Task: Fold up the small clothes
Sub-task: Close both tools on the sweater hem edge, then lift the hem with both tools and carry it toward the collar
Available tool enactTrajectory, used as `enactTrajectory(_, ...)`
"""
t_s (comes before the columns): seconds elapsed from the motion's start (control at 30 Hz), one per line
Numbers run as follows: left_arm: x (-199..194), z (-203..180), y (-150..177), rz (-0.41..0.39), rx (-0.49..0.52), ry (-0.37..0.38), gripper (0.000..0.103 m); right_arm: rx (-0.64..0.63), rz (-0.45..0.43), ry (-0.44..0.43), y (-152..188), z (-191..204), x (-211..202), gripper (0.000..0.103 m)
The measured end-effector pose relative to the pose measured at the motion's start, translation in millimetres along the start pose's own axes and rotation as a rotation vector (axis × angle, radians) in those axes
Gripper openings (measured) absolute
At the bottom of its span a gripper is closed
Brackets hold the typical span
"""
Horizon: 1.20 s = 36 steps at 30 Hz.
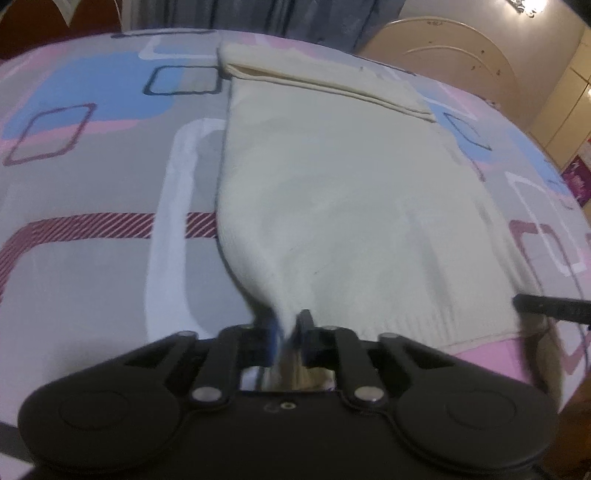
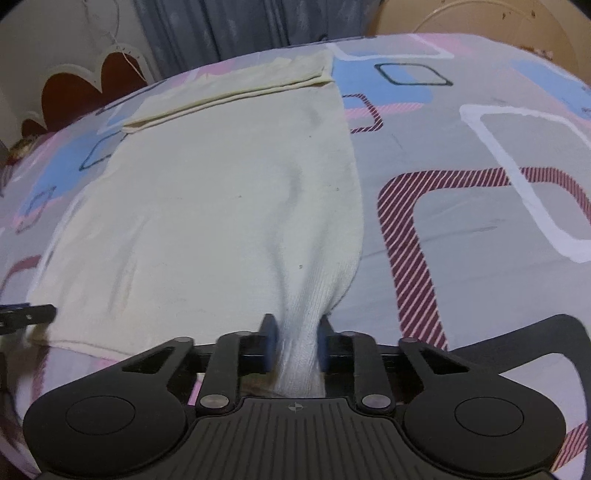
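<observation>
Grippers tip down at the bed. Left gripper (image 1: 290, 332) pinches one near corner of the cloth (image 1: 332, 184); right gripper (image 2: 295, 343) pinches the other. Cloth lies flat ahead of them on the patterned sheet (image 1: 92, 184), far edge folded. Behind are a curtain (image 2: 240, 26) and a headboard (image 1: 461, 51).

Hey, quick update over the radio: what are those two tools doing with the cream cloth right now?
Left tool shut on cream cloth, near corner. Right tool shut on the other near corner. Far end already folded over, cloth flat on patterned bedsheet. Nothing in the way.
</observation>
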<state>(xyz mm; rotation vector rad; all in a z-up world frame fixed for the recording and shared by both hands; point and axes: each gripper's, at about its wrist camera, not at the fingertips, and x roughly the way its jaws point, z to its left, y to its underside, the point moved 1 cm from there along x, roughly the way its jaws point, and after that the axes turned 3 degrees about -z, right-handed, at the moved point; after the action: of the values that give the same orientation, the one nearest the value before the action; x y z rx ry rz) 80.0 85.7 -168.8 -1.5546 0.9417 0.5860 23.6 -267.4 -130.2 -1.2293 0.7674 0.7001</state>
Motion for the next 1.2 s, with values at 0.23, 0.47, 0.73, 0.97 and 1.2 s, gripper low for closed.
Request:
enactTrajectory(0.23,-10,-2,-15,-0.062,0.007,0.042,0.008,0.051,-0.018,-0.084,-13,-1,-8,0.01)
enactTrajectory(0.47,-20,-3,-59,-0.187,-0.013,0.074,0.007,0.076,-0.096,-0.164,-50,1,-21,0.01)
enactTrajectory(0.73,-5,2,-126,-0.307,-0.034,0.064,0.007,0.077,-0.212,-0.193,-123,2,-11,0.01)
enactTrajectory(0.97,36,4,-189,-0.368,-0.047,0.027,0.007,0.134,-0.255,-0.214,-202,-18,38,0.01)
enactTrajectory(1.2,93,15,-244,-0.358,-0.096,-0.016,0.007,0.155,-0.25,-0.206,-270,-29,106,0.01)
